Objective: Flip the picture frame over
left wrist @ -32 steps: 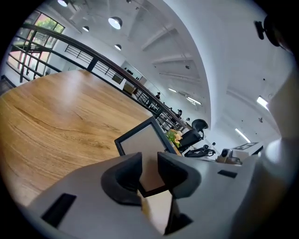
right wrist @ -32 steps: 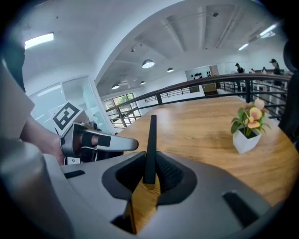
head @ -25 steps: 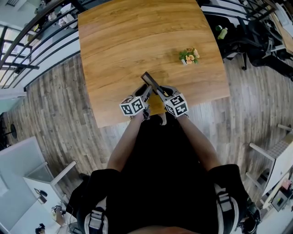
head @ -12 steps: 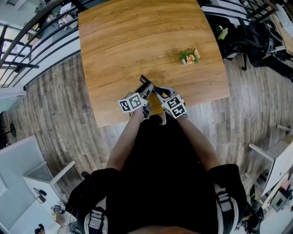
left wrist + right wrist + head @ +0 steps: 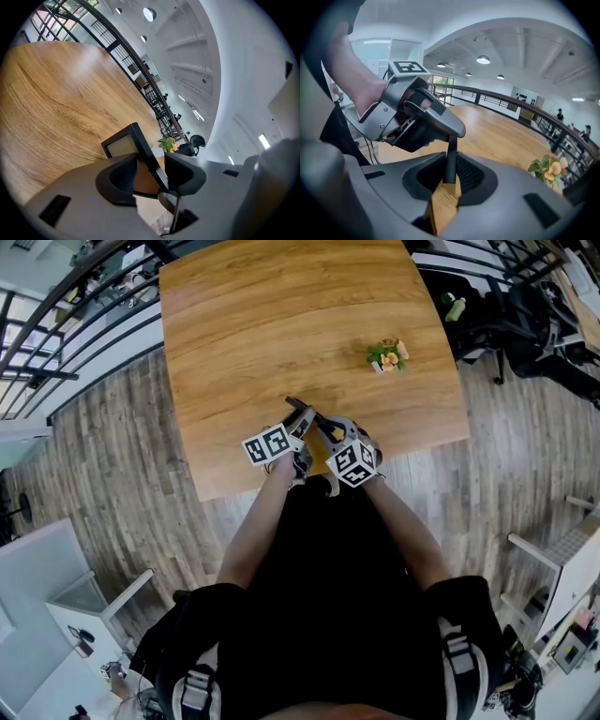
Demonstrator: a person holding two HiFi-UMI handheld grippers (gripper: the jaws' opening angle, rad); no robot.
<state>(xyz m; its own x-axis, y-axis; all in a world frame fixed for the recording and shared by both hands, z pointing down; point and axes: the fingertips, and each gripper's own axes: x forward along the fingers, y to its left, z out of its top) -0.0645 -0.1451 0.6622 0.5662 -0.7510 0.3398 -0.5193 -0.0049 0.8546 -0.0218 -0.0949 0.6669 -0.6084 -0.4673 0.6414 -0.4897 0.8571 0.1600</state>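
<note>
Wooden table (image 5: 281,324): right hand-held gripper (image 5: 450,174) clamps picture frame (image 5: 121,143), left hand-held gripper (image 5: 151,173) just opened around it.

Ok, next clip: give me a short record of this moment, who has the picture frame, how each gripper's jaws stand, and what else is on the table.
object: picture frame, up on edge, not lying flat
left gripper: jaws apart, just been opening; frame between them, not pinched
right gripper: jaws shut on the frame's edge
place: near edge of the wooden table
other: small potted flowers, farther in and to the right, apart from the frame
flip: seems partway
</note>
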